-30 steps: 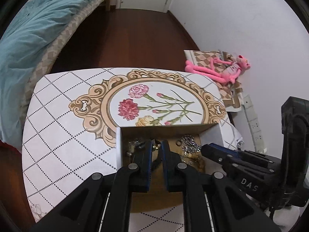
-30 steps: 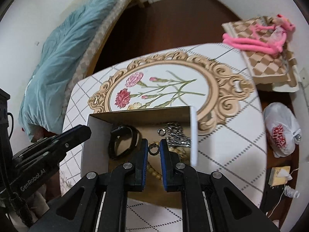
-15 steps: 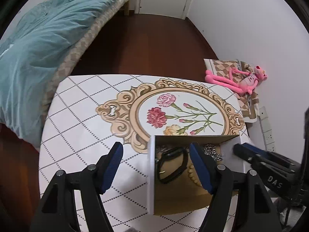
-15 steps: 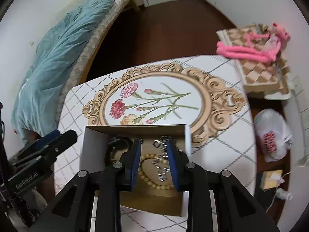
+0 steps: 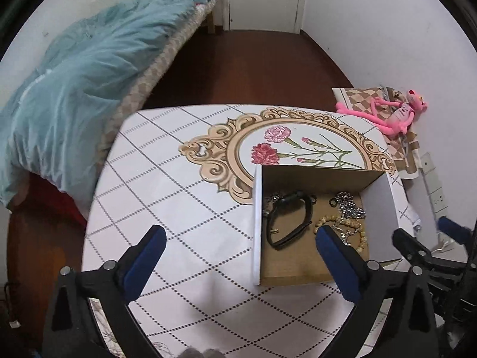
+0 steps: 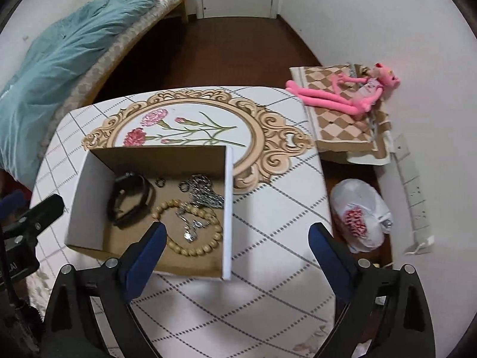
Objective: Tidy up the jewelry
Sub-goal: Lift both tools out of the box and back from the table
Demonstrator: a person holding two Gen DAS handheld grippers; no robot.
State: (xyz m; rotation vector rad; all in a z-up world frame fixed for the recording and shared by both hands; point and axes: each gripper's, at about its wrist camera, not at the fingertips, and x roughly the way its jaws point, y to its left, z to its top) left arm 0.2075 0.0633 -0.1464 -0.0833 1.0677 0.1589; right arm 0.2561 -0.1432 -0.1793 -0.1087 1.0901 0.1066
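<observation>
An open cardboard box [image 5: 258,223] [image 6: 228,208] stands on the white patterned table. In it lie a black wristband [image 5: 289,220] [image 6: 131,200], a wooden bead bracelet [image 5: 354,229] [image 6: 190,229], a silver chain [image 5: 348,207] [image 6: 205,194] and small dark rings [image 6: 159,182]. My left gripper [image 5: 238,246] is open and empty, raised above the table at the box's left wall. My right gripper [image 6: 237,238] is open and empty, raised over the box's right wall. Each gripper shows at the edge of the other's view.
The table [image 5: 167,197] has a floral medallion print [image 6: 190,125]. A bed with a blue duvet [image 5: 74,89] lies to the left. A pink plush toy [image 6: 342,92] on checkered boards and a white plastic bag [image 6: 357,214] sit on the floor to the right.
Both grippers have opened wide and pulled up and back from the box. The right gripper let go of a small ring, which now lies in the box.
</observation>
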